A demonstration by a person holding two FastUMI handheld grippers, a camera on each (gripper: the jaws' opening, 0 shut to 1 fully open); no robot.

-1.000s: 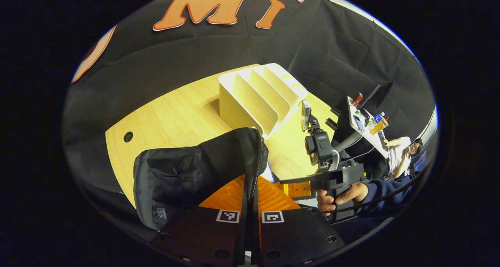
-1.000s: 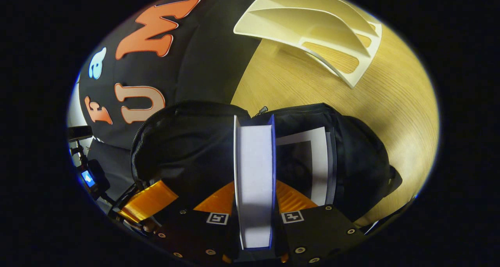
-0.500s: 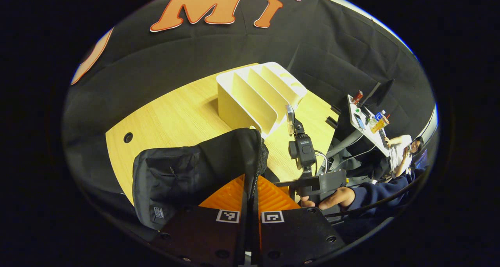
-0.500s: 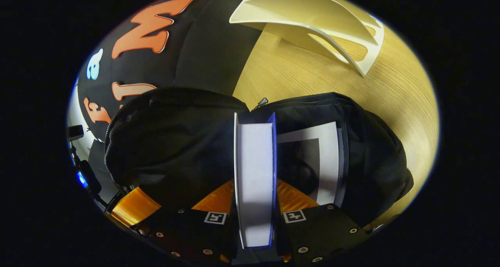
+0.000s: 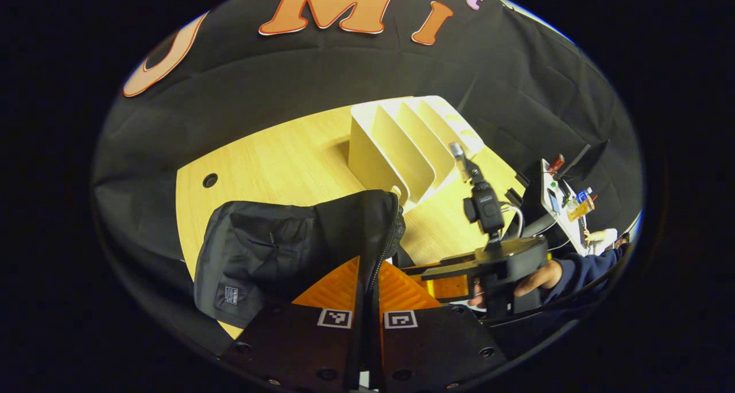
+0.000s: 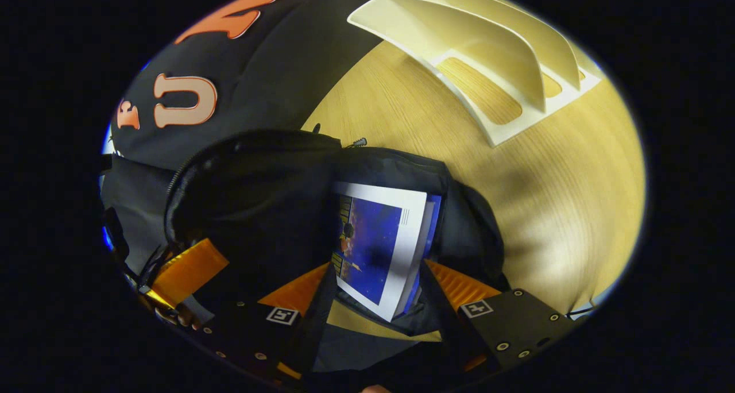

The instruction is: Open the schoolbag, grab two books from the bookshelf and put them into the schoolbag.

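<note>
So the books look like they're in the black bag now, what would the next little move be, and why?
Probably lift the right gripper up and clear. Its fingers stand apart around the blue-covered book, which leans inside the open black fabric schoolbag. The left gripper pinches the bag's zipper edge, and the cream slotted bookshelf stands empty.

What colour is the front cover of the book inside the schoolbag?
Deep blue with a white border; right gripper view.

Recording booth: black cloth wall (image 5: 321, 77); wooden table (image 5: 275, 163); cluttered desk (image 5: 565, 206) beyond
</note>
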